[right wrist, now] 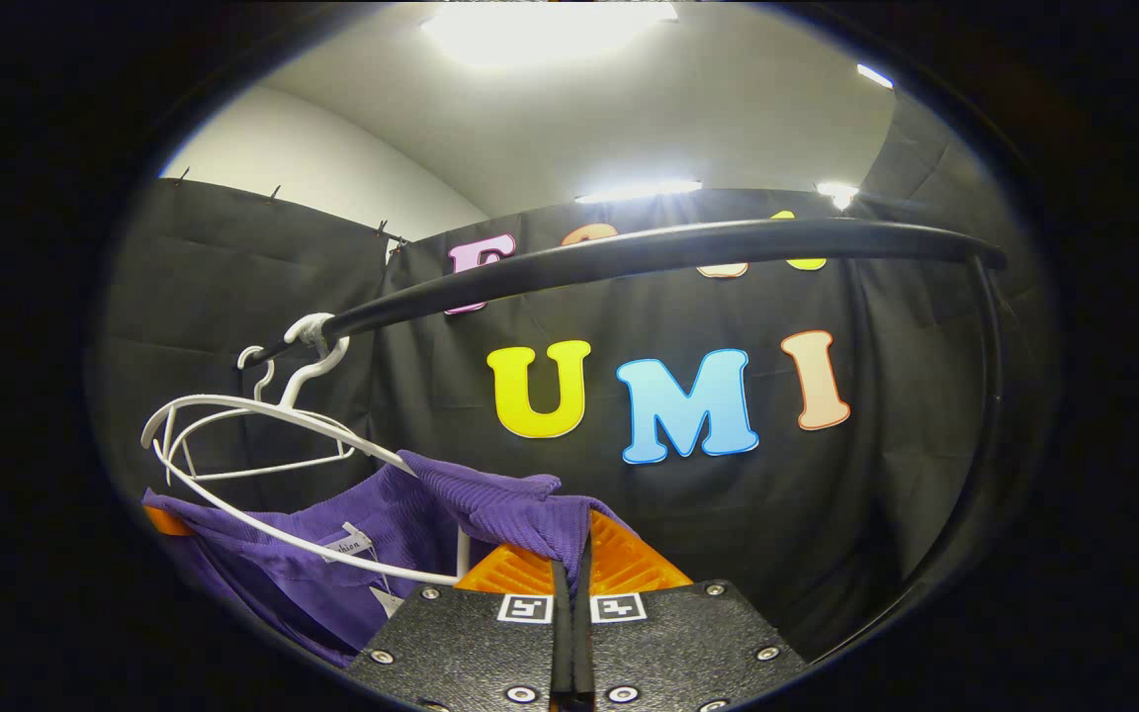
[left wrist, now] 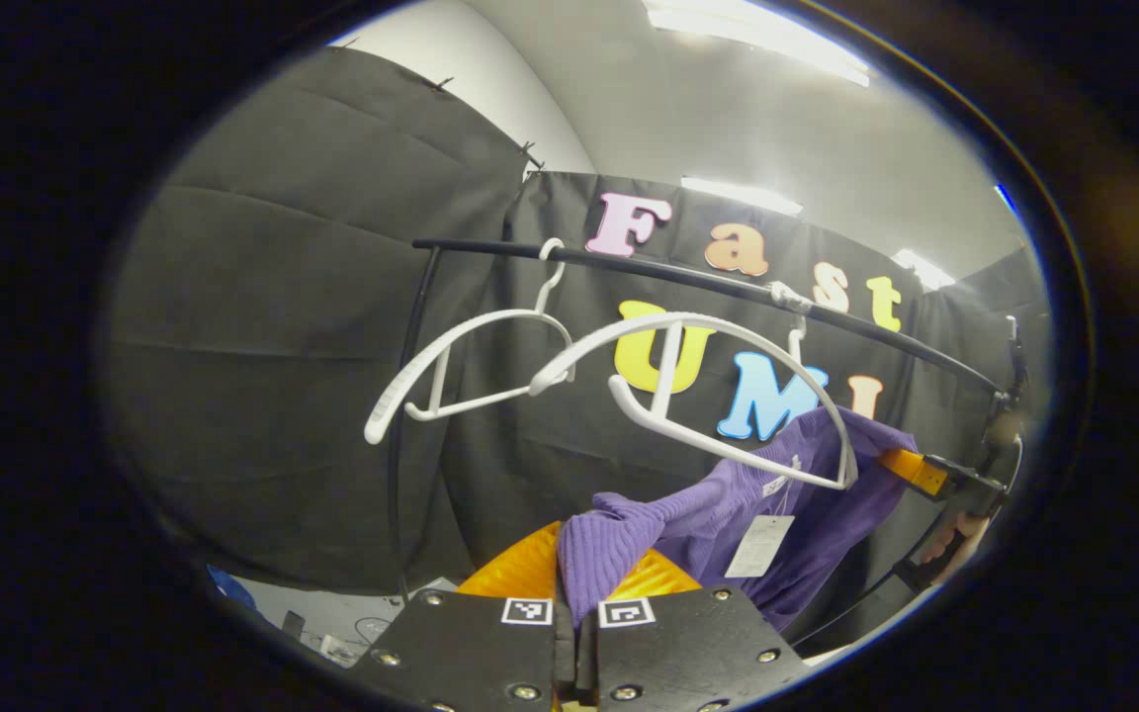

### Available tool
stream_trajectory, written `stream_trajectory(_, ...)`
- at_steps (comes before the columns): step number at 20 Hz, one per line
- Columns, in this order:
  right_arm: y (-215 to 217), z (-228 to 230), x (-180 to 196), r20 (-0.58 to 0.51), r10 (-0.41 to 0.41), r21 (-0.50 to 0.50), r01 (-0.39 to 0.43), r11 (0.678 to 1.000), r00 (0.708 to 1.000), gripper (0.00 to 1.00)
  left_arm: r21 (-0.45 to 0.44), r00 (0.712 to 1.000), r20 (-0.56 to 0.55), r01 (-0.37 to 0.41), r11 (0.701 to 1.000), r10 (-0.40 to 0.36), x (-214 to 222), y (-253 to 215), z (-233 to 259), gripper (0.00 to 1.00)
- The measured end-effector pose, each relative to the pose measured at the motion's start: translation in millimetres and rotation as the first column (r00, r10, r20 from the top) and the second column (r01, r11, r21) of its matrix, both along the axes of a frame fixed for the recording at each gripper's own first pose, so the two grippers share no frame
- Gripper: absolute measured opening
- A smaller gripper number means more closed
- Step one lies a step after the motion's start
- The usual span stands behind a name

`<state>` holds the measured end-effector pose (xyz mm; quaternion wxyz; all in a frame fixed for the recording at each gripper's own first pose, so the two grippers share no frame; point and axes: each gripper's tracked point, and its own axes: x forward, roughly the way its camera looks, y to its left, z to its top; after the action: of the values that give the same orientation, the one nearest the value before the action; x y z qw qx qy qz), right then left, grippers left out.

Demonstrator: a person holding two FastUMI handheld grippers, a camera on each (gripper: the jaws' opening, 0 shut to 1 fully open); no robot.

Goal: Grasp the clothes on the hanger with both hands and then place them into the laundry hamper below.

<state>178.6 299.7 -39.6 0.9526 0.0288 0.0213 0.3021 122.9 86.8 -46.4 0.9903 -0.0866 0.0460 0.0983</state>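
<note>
The purple garment (left wrist: 708, 514) hangs below the white hanger (left wrist: 728, 396), which is on the black rail (left wrist: 688, 279), stretched between my two grippers. My left gripper (left wrist: 576, 618) has its fingers closed together on one ribbed edge of the cloth. My right gripper (right wrist: 570, 583) is closed the same way on the other edge (right wrist: 520, 509). A second white hanger (left wrist: 476, 371) hangs bare beside it.
</note>
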Motion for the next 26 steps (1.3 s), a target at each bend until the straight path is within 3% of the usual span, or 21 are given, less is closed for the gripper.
stream_trajectory(4, -14.5, -4.9, 17.4, -0.005, -0.024, 0.006, 0.024, 1.0, 1.0, 0.0, 0.006, 1.0, -0.01, 0.007, 1.0, -0.007, 4.2, -10.2, -1.9, 0.07)
stream_trajectory(5, -18.6, -7.3, 20.9, -0.013, -0.033, 0.006, 0.033, 0.999, 0.999, 0.0, 0.006, 1.0, -0.014, 0.012, 1.0, -0.012, 10.9, -12.4, -4.0, 0.02)
stream_trajectory(6, -23.3, -9.9, 24.3, -0.017, -0.047, 0.001, 0.047, 0.999, 0.999, 0.0, 0.005, 1.0, -0.017, 0.018, 1.0, -0.017, 14.7, -15.1, -5.3, 0.06)
stream_trajectory(7, -29.2, -12.3, 27.6, -0.015, -0.057, -0.005, 0.057, 0.998, 0.998, 0.0, 0.003, 1.0, -0.019, 0.024, 1.0, -0.024, 18.7, -18.3, -7.9, 0.02)
stream_trajectory(8, -35.3, -14.3, 30.4, -0.01, -0.068, -0.011, 0.068, 0.998, 0.998, 0.0, 0.002, 0.999, -0.021, 0.029, 1.0, -0.029, 21.6, -23.2, -9.2, 0.06)
stream_trajectory(15, -78.6, -34.2, 42.2, -0.001, -0.128, -0.061, 0.128, 0.99, 0.992, 0.0, -0.013, 0.995, -0.066, 0.073, 0.997, -0.074, 37.0, -63.2, -29.7, 0.06)
stream_trajectory(16, -84.6, -37.9, 43.1, -0.004, -0.135, -0.067, 0.134, 0.989, 0.991, 0.0, -0.014, 0.994, -0.072, 0.079, 0.997, -0.079, 37.7, -69.6, -33.1, 0.02)
stream_trajectory(17, -93.4, -41.1, 43.4, -0.011, -0.141, -0.071, 0.14, 0.988, 0.99, 0.0, -0.013, 0.993, -0.08, 0.081, 0.997, -0.082, 35.9, -74.2, -37.4, 0.06)
stream_trajectory(18, -100.6, -44.2, 43.7, -0.022, -0.146, -0.07, 0.144, 0.987, 0.989, 0.0, -0.012, 0.993, -0.088, 0.083, 0.996, -0.084, 34.3, -78.6, -40.6, 0.02)
stream_trajectory(20, -110.8, -52.7, 44.8, -0.052, -0.152, -0.065, 0.148, 0.987, 0.987, 0.0, -0.008, 0.991, -0.104, 0.086, 0.996, -0.086, 31.1, -87.6, -45.8, 0.06)
stream_trajectory(21, -115.1, -57.3, 43.3, -0.067, -0.152, -0.067, 0.147, 0.987, 0.986, 0.0, -0.007, 0.99, -0.111, 0.085, 0.996, -0.085, 27.0, -90.3, -50.2, 0.02)
stream_trajectory(26, -124.9, -85.1, 16.4, -0.174, -0.138, -0.072, 0.127, 0.989, 0.975, 0.0, 0.04, 0.985, -0.148, 0.097, 0.994, -0.09, 1.8, -106.7, -62.1, 0.06)
